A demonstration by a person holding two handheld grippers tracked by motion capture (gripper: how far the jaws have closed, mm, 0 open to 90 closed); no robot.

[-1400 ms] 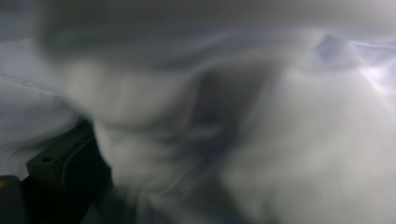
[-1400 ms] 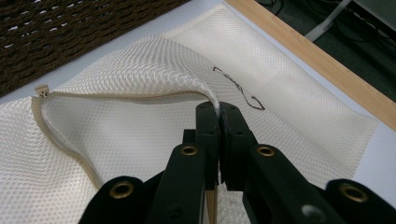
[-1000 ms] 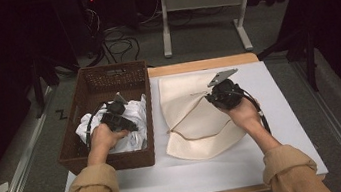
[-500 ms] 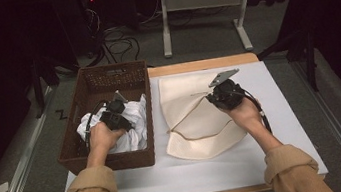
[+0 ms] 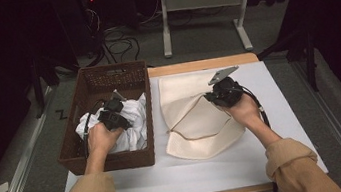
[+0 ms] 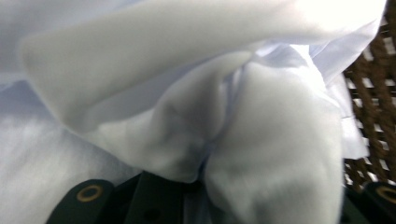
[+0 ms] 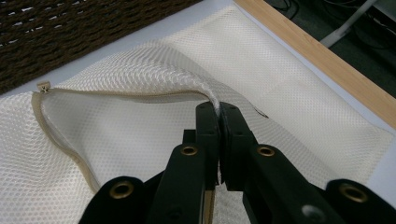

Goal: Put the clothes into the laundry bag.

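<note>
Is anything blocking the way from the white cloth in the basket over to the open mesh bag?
Only the basket's side wall stands between the white cloth and the mesh bag. The right gripper holds the bag's edge up.

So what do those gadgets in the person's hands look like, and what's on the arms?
Each hand-held gripper is black: the left hand-held gripper and the right hand-held gripper, which carries a grey three-cornered plate on top. The black jaws show brass-coloured rivets. A black cable trails from the right one. The person wears tan sleeves.

White cloth (image 5: 132, 124), dark brown woven basket (image 5: 105, 80), cream mesh bag (image 5: 195, 123), perhaps off-white
</note>
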